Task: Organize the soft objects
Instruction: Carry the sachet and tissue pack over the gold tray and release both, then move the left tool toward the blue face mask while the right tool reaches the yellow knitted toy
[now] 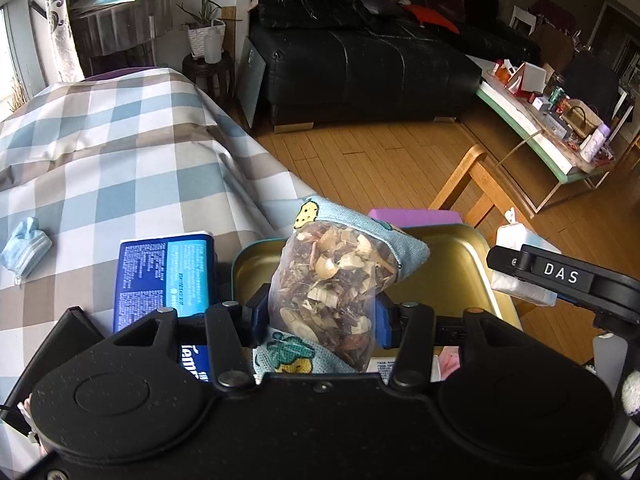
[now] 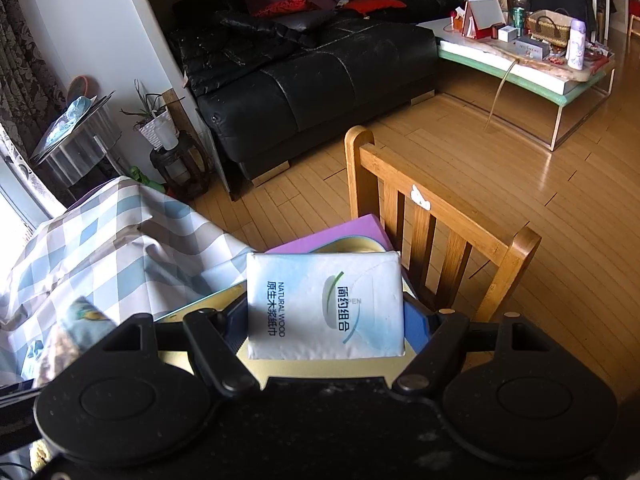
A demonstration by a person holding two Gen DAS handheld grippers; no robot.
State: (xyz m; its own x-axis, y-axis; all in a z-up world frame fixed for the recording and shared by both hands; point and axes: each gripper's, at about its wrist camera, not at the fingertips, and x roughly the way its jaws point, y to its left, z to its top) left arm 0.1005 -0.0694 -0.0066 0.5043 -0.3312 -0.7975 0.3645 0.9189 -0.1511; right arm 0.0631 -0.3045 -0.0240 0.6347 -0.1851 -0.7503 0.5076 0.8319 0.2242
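Two packs beside tin (image 1: 460, 248), chair (image 2: 440, 216) behind

A herb sachet (image 1: 328, 288) is hanging over the tin tray (image 1: 460, 256); a tissue box (image 1: 168, 276) is lying at its nine o'clock.

The tablecloth (image 1: 120, 152) is checked blue, grey and white; the tin tray (image 1: 460, 264) gold; the sachet (image 1: 332, 280) pale blue; the sofa (image 2: 312, 92) black.

Living room: sofa (image 2: 312, 92), coffee table (image 2: 520, 76).
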